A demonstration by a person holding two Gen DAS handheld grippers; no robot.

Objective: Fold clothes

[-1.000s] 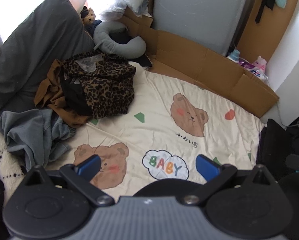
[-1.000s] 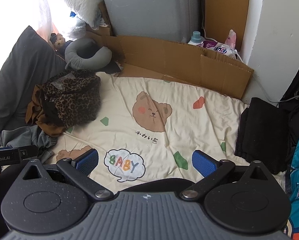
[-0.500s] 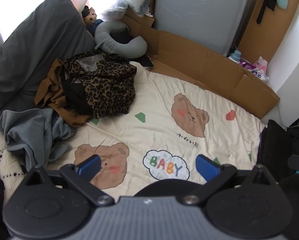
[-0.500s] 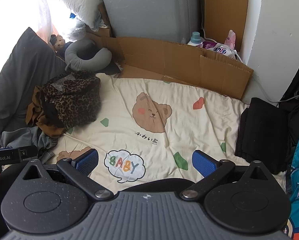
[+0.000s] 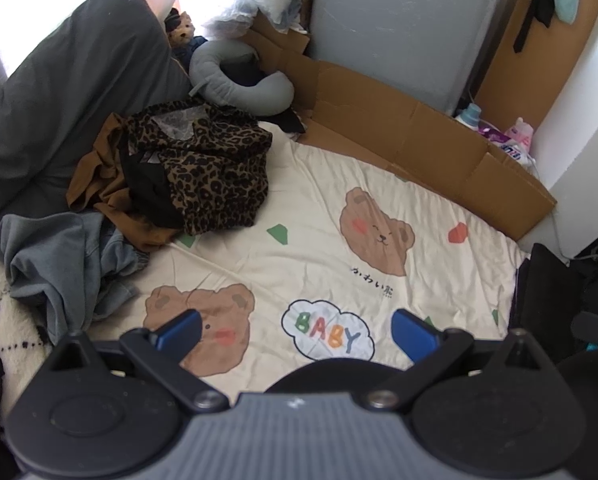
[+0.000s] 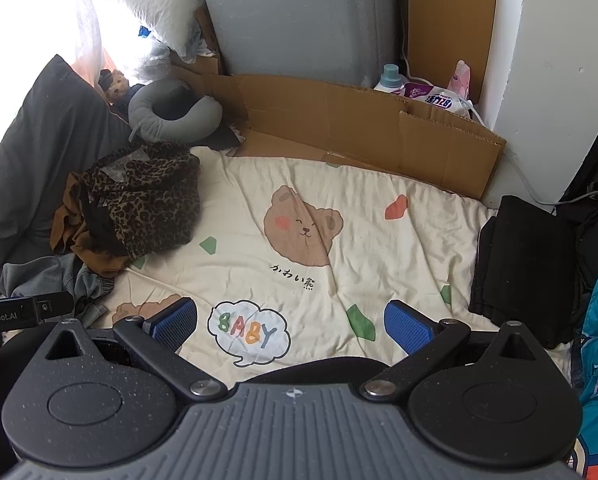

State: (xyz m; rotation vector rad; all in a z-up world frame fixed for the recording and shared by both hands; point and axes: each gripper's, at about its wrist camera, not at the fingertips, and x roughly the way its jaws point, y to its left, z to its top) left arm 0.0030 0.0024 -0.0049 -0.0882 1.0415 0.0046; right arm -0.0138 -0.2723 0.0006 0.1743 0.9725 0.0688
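A pile of unfolded clothes lies at the left of the cream bear-print blanket [image 5: 323, 248]: a leopard-print garment [image 5: 215, 176] on top of a brown one [image 5: 95, 184], with a grey-blue garment [image 5: 63, 264] nearer to me. The pile also shows in the right wrist view [image 6: 147, 200]. A folded black garment [image 6: 527, 264] lies at the blanket's right edge. My left gripper [image 5: 297, 332] is open and empty above the blanket's near part. My right gripper [image 6: 291, 322] is open and empty, also above the near part.
A dark grey pillow [image 5: 67, 92] leans at the left. A grey neck pillow [image 5: 235, 80] and a small teddy [image 5: 181, 30] lie at the back. Flattened cardboard [image 5: 411, 140] lines the far edge before a grey cabinet [image 5: 399, 20]. Bottles [image 6: 419, 88] stand at the back right.
Both grippers have shifted very slightly; the view has barely moved. Both stay open and empty, and the clothes have not moved.
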